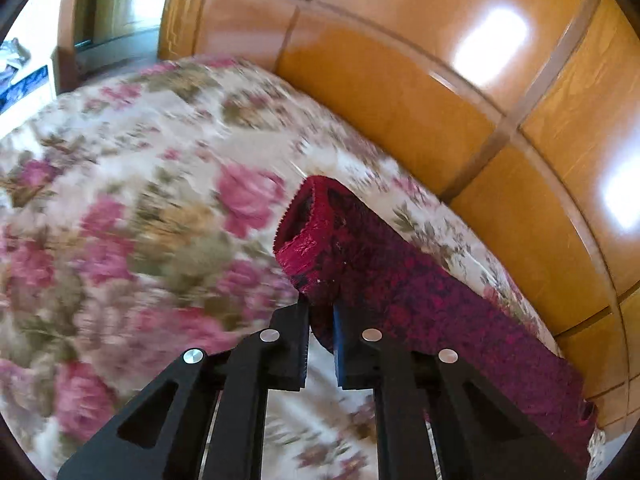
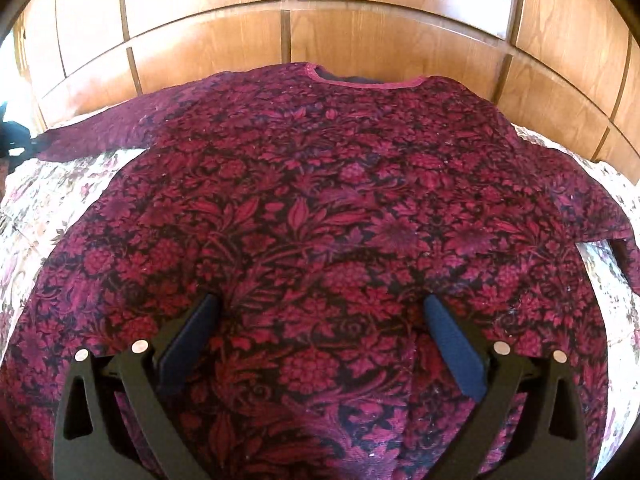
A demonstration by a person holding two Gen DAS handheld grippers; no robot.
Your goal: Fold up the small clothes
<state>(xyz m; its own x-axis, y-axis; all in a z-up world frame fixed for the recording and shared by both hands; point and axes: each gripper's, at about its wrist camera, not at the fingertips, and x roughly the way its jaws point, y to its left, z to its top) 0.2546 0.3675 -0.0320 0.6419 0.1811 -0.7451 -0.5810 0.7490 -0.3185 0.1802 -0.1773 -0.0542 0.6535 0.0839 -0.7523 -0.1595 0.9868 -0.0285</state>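
Observation:
A dark red floral long-sleeved top [image 2: 320, 208] lies spread flat on a floral bedspread [image 2: 48, 196], neckline toward the wooden headboard. My right gripper [image 2: 320, 312] is open, hovering over the lower middle of the top, fingers wide apart. My left gripper [image 1: 320, 316] is shut on the cuff end of the top's left sleeve [image 1: 400, 280], which is lifted off the bedspread [image 1: 140, 200] and runs back to the right along the headboard. In the right wrist view the left gripper shows as a dark shape at the sleeve's end [image 2: 16, 140].
A glossy wooden panelled headboard [image 1: 440, 80] runs along the far side of the bed, also in the right wrist view [image 2: 320, 12]. A doorway and wooden furniture [image 1: 116, 8] stand beyond the bed's far left corner.

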